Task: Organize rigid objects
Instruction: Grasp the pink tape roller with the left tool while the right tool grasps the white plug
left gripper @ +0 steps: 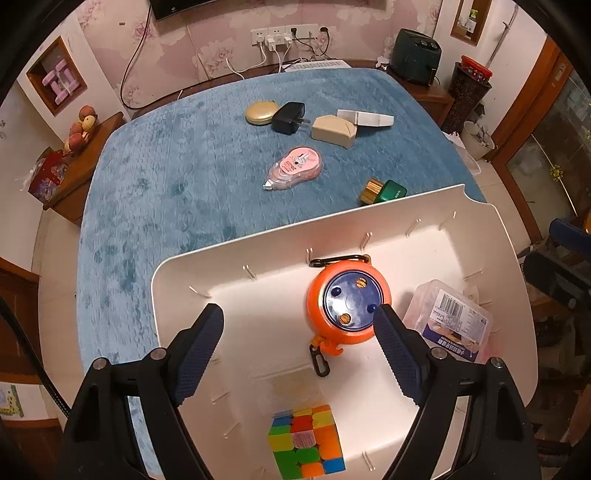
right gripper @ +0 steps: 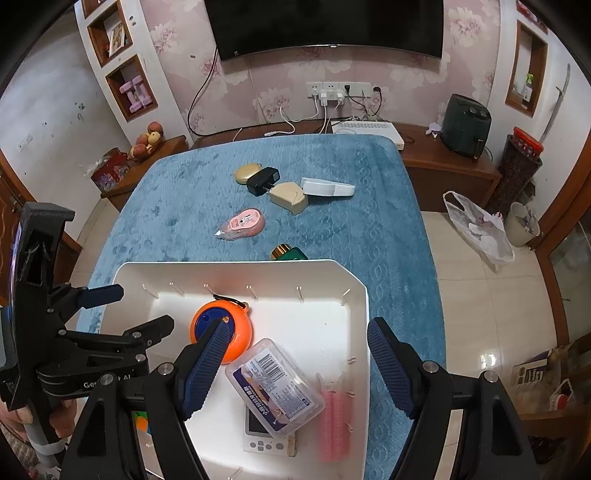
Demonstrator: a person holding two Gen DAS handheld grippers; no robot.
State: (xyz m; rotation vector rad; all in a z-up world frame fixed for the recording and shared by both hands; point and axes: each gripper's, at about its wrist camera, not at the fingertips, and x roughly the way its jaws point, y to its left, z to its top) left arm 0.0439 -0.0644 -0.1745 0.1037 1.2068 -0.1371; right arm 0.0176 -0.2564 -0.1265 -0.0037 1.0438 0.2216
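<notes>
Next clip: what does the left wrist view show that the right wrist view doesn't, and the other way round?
Only the left wrist view: the whole colour cube at the tray's near edge.

Only the right wrist view: a pink clip and a white device with buttons in the tray, the left gripper seen from the side, the TV.

Both: the white tray, the orange reel, the clear box, and on the blue cloth the pink tape dispenser, the black plug and the green bottle.

Tray at the near end of the table, round reel in its far part, clear box nearer on a small device, cube in the near left corner, correction tape and charger behind the tray.
</notes>
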